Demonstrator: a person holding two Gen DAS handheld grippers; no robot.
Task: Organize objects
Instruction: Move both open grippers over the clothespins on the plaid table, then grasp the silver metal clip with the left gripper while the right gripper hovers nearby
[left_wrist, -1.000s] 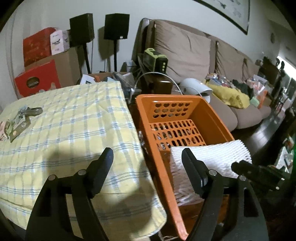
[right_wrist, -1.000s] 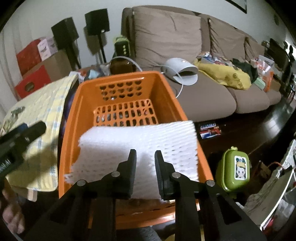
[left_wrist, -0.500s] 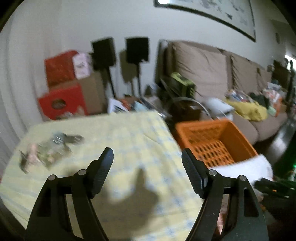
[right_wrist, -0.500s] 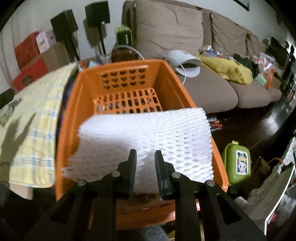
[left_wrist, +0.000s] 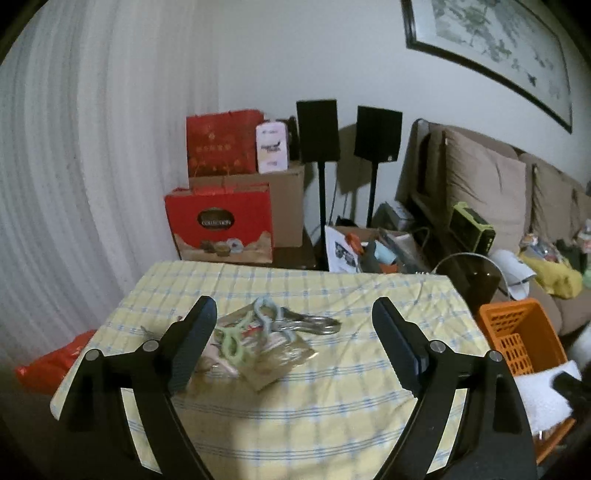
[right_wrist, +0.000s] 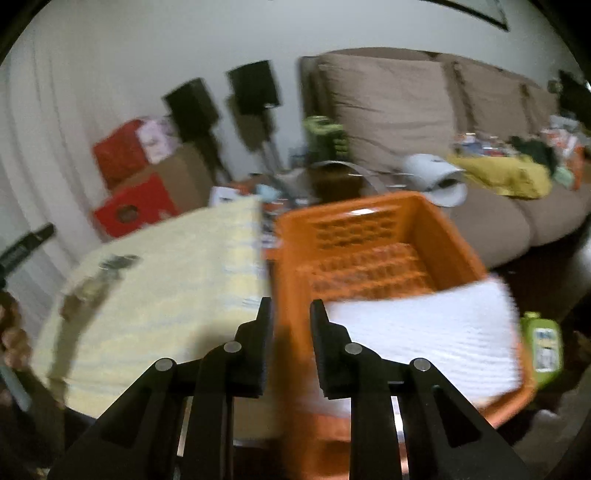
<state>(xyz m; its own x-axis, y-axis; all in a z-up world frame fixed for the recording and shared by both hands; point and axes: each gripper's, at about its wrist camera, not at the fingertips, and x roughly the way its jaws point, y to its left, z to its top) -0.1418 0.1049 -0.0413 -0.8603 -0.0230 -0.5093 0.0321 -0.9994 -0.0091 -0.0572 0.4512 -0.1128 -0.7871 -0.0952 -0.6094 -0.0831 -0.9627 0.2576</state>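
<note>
A small pile of objects (left_wrist: 258, 339) lies on the yellow checked tablecloth (left_wrist: 295, 413): green and pale blue hooks, a metal carabiner (left_wrist: 314, 325) and a tan packet. My left gripper (left_wrist: 295, 332) is open and empty, raised in front of the pile. An orange basket (right_wrist: 369, 236) stands to the right of the table with a white foam sheet (right_wrist: 424, 332) lying across its near end. My right gripper (right_wrist: 290, 314) hovers over the basket's left rim, jaws slightly apart and empty. The view is blurred. The basket (left_wrist: 517, 332) and foam (left_wrist: 543, 391) also show in the left wrist view.
Red gift boxes (left_wrist: 221, 225) and a cardboard box stand behind the table, with two black speakers (left_wrist: 317, 136) on stands. A brown sofa (right_wrist: 406, 103) with clutter runs along the right. A green lunch box (right_wrist: 543, 343) sits on the floor beside the basket.
My left gripper swung left from the basket to face the pile on the table. My right gripper let go of the foam sheet, which now rests in the basket, and shifted left.
</note>
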